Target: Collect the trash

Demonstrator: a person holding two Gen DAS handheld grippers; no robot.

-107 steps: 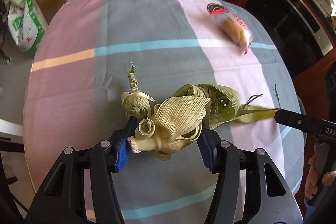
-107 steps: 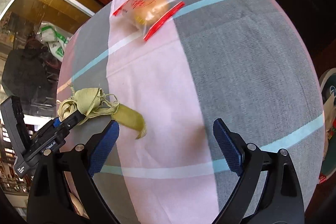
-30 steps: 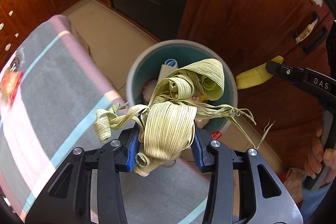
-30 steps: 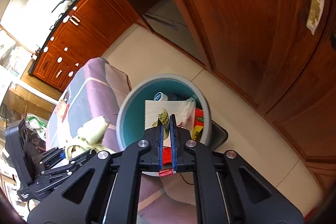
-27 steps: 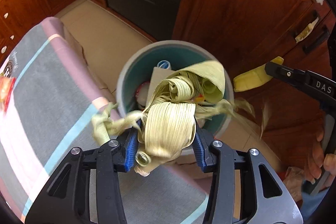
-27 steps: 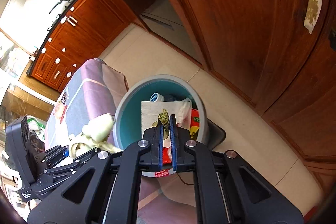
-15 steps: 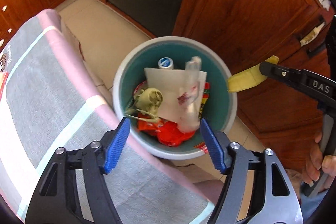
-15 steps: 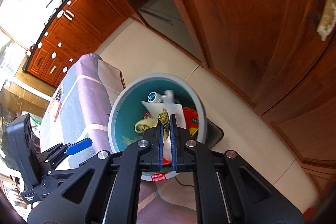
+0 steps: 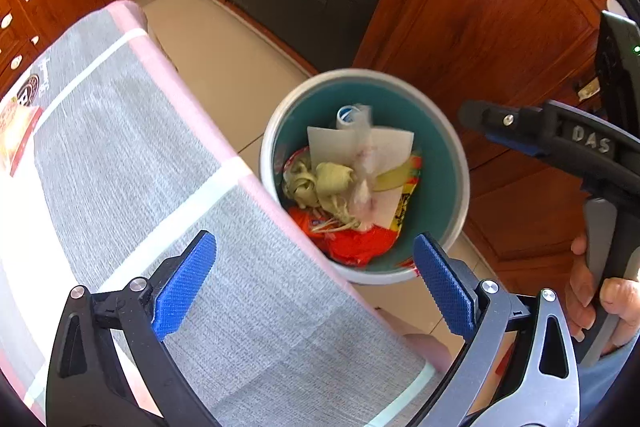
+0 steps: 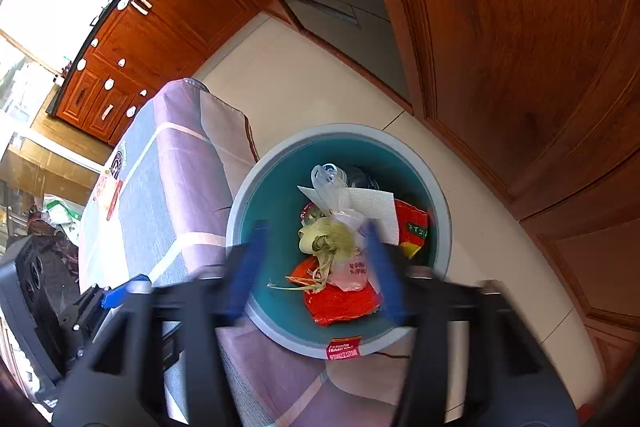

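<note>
1. Teal-lined bin [image 9: 456, 163], centre frame on the floor beside the cloth-covered worktop [image 9: 132, 163]: holds the dried husks [image 9: 320, 183] on top of white paper [image 9: 394, 143] and red wrappers.
2. Left claw [image 9: 314, 283]: just spread to its widest, nothing between the blue pads.
3. Right claw [image 10: 316, 263]: motion-blurred above the bin, just parted, gripping nothing.
</note>
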